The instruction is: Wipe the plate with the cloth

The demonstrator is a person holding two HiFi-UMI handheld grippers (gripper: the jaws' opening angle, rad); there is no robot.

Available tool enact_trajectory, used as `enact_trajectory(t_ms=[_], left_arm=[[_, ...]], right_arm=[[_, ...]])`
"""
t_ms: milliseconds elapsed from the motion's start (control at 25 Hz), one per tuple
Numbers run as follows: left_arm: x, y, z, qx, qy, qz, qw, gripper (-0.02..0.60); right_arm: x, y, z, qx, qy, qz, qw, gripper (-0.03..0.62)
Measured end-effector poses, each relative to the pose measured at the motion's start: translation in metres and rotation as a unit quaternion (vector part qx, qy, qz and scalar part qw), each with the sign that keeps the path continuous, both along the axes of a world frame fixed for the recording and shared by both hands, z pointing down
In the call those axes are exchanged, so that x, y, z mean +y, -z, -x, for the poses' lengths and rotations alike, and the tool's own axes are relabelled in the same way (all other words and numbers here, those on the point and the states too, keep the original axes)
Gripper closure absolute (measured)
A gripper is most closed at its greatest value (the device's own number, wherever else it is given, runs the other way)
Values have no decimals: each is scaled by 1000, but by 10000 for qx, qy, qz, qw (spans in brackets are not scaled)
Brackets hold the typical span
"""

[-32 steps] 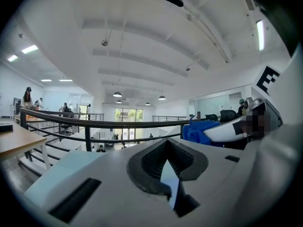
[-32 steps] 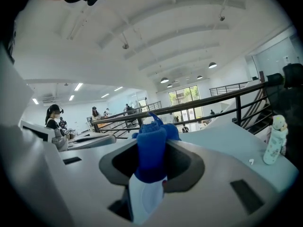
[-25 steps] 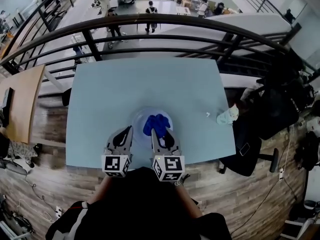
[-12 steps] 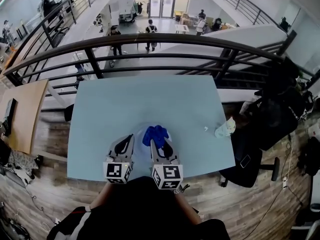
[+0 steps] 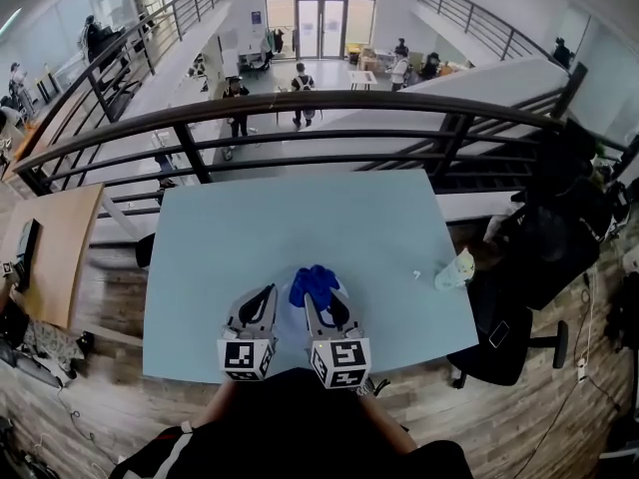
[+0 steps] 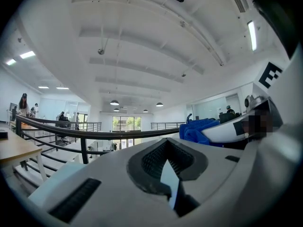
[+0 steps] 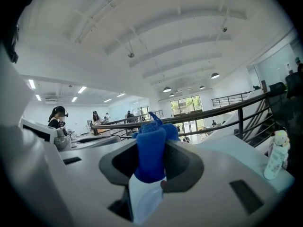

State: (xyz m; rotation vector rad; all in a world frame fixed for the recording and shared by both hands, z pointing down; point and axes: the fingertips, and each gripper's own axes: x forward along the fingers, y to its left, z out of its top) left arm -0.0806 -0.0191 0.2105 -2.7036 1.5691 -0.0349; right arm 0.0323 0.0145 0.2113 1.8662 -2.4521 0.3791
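Risk first: I am judging the plate [image 7: 142, 203] the likeliest thing to go wrong; the left gripper [image 6: 166, 176] is pinching only a thin sliver of its rim, jaws nearly together, so a hard wipe could be levering it out of that grip or pushing it toward the near edge of the table [image 5: 300, 218]; the right gripper [image 7: 150, 171] is clamping the cloth [image 7: 150, 150] as a narrow bunched roll, so little fabric is reaching the surface, and the jaw tips could be scraping instead, or the roll slipping out under drag. The cloth is showing bright blue, thick and soft, folded on itself, standing up out of the jaws; in the head view it is sitting over the plate, just ahead of both grippers, near the table's front edge; the plate is looking pale and glossy, mostly hidden.
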Motion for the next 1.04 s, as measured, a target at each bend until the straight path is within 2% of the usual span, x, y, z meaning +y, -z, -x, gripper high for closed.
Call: enact_trajectory(t_ms=[1040], left_arm=[[2,-5,-4,28,-70,-28,10000,580]], right_arm=[[0,-7,1,42,-25,122,9999,474]])
